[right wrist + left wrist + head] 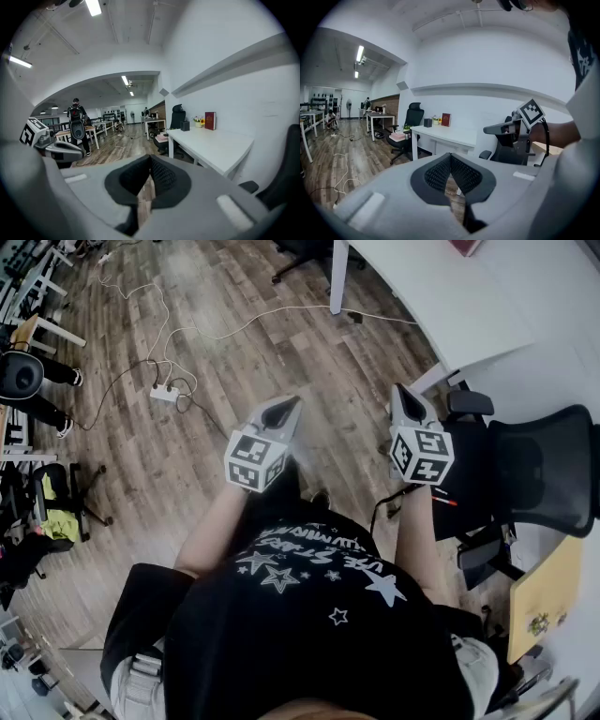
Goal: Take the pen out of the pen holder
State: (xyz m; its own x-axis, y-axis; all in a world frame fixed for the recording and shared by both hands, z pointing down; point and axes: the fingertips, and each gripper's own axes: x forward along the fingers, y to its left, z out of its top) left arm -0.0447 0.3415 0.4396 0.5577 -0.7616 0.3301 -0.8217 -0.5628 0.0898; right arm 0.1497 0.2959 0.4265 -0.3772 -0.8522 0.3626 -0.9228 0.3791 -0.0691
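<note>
**Grippers.** The left gripper (451, 158) has its jaws closed, pad tips meeting, with nothing between them. The right gripper (150, 160) is the same: closed tip to tip and empty. The person (319, 615) holds both out in front, side by side and apart. Both tilt slightly down over the wood floor (187, 456), and neither touches anything.

**Task item.** The holder (185, 125) is a small dark box standing upright on the white desk (220, 145). It sits towards the desk's far end, close to the wall. A pot of flowers (198, 122) stands just beside it, and next to that an upright red book (210, 120). Whether a pen stands in the holder is too small to tell. The holder is well apart from both grippers.

**Surroundings.**
- In the right gripper view, the desk lies ahead and to the right of the jaws.
- A black chair (544, 470) stands just to the right of the right gripper.
- A second chair (177, 117) stands at the desk's far end.
- A power strip (164, 392) with trailing cables lies on the floor, ahead and to the left.
- A bystander (76, 123) stands beside another table in the background.
</note>
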